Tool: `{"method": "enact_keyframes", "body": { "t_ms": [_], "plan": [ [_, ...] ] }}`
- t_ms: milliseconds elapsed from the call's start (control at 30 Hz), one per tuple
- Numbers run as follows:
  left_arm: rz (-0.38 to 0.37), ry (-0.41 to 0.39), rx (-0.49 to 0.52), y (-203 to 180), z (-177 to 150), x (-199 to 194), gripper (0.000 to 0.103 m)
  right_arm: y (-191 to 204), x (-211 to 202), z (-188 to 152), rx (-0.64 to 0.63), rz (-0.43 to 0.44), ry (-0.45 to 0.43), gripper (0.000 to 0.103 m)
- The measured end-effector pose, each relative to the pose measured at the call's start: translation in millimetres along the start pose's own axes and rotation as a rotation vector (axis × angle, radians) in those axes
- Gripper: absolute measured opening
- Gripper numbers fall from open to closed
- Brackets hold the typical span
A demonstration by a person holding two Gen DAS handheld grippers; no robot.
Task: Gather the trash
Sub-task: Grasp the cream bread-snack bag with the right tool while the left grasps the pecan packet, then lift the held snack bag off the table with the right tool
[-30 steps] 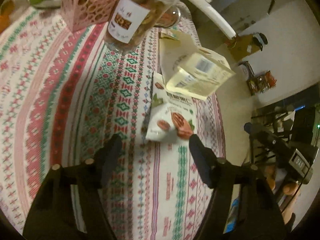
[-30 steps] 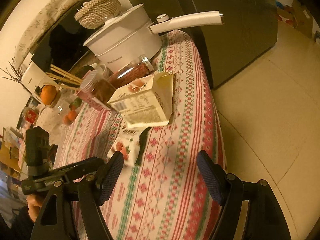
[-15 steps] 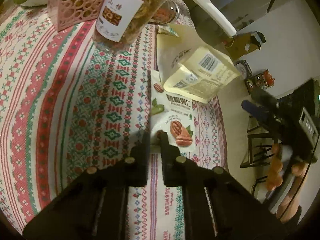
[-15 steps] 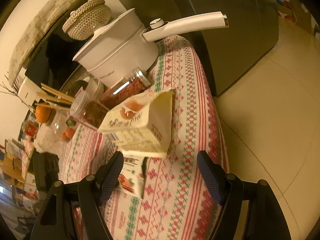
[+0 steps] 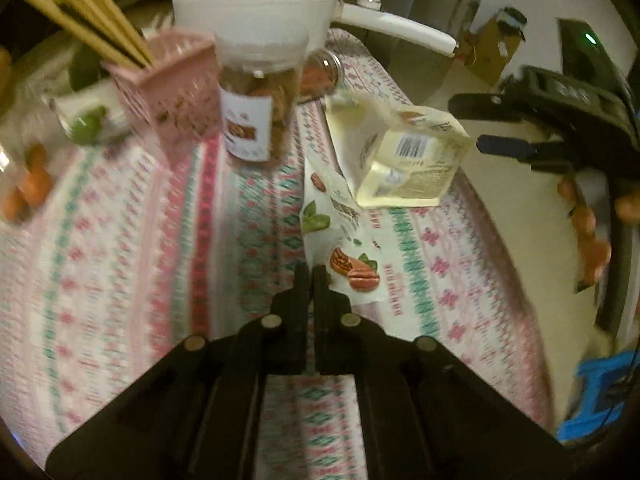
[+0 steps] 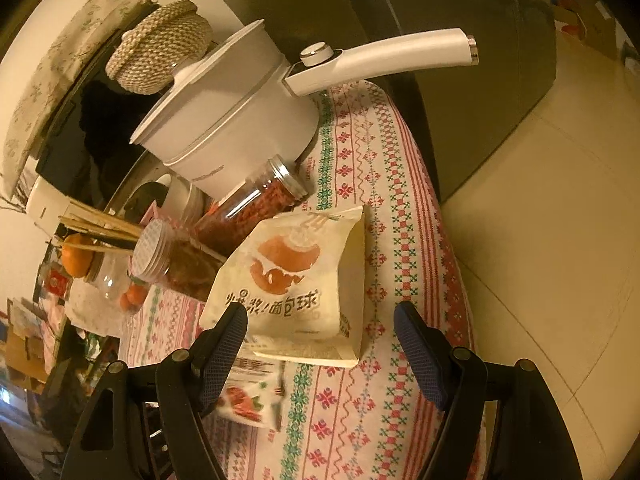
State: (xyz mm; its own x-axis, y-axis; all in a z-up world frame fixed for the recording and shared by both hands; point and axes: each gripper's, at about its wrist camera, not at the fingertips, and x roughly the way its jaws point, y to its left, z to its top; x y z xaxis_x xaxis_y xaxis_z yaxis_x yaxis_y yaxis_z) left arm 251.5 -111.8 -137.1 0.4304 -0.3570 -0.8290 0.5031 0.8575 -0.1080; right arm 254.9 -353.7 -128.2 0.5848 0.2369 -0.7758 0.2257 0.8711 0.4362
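Note:
A flat white pecan snack packet [image 5: 340, 236] lies on the patterned tablecloth [image 5: 120, 248]. My left gripper [image 5: 311, 270] is shut on its near left corner. A cream bread-ball bag [image 5: 408, 160] lies just beyond it, partly over the packet's far end. In the right wrist view the same cream bag [image 6: 296, 284] lies between and just beyond the open fingers of my right gripper [image 6: 320, 320], and the pecan packet [image 6: 248, 396] shows below it. My right gripper also appears in the left wrist view [image 5: 520, 148], near the bag's right side.
Behind the bags stand a jar of nuts [image 5: 260, 108], a lying jar of red berries [image 6: 256, 204], a white pot with a long handle [image 6: 248, 120], a pink chopstick basket [image 5: 168, 88] and oranges [image 6: 76, 260]. The table edge and floor [image 6: 552, 240] lie to the right.
My left gripper closed from wide open onto the pecan packet's corner. My right gripper moved closer to the cream bag, which now sits between its open fingers.

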Motion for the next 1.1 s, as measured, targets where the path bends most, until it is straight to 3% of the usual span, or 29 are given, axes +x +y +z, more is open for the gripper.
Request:
{"method": "enact_keyframes", "body": {
  "t_ms": [200, 267, 333, 433, 533, 767, 1100],
  "plan": [
    [0.067, -0.055, 0.095, -4, -3, -23, 0.002, -4, 19, 4, 0.066, 0.012, 0.032, 0.074],
    [0.085, -0.069, 0.111, -5, -4, -26, 0.002, -3, 26, 3, 0.074, 0.025, 0.046, 0.059],
    [0.096, -0.082, 0.121, -5, -7, -31, 0.002, -2, 31, 0, 0.085, 0.05, 0.067, 0.026],
    [0.098, -0.092, 0.117, -5, -11, -37, 0.002, 2, 29, -5, 0.081, 0.076, 0.065, 0.008],
    [0.103, -0.099, 0.114, -5, -17, -46, 0.002, 9, 19, -8, 0.05, 0.079, 0.054, 0.003],
    [0.096, -0.118, 0.088, -8, -37, -85, 0.002, 27, -26, -25, -0.009, 0.09, 0.023, 0.003],
    [0.081, -0.159, 0.101, -34, -82, -154, 0.002, 40, -114, -90, -0.095, 0.112, 0.014, 0.002]
  ]
}}
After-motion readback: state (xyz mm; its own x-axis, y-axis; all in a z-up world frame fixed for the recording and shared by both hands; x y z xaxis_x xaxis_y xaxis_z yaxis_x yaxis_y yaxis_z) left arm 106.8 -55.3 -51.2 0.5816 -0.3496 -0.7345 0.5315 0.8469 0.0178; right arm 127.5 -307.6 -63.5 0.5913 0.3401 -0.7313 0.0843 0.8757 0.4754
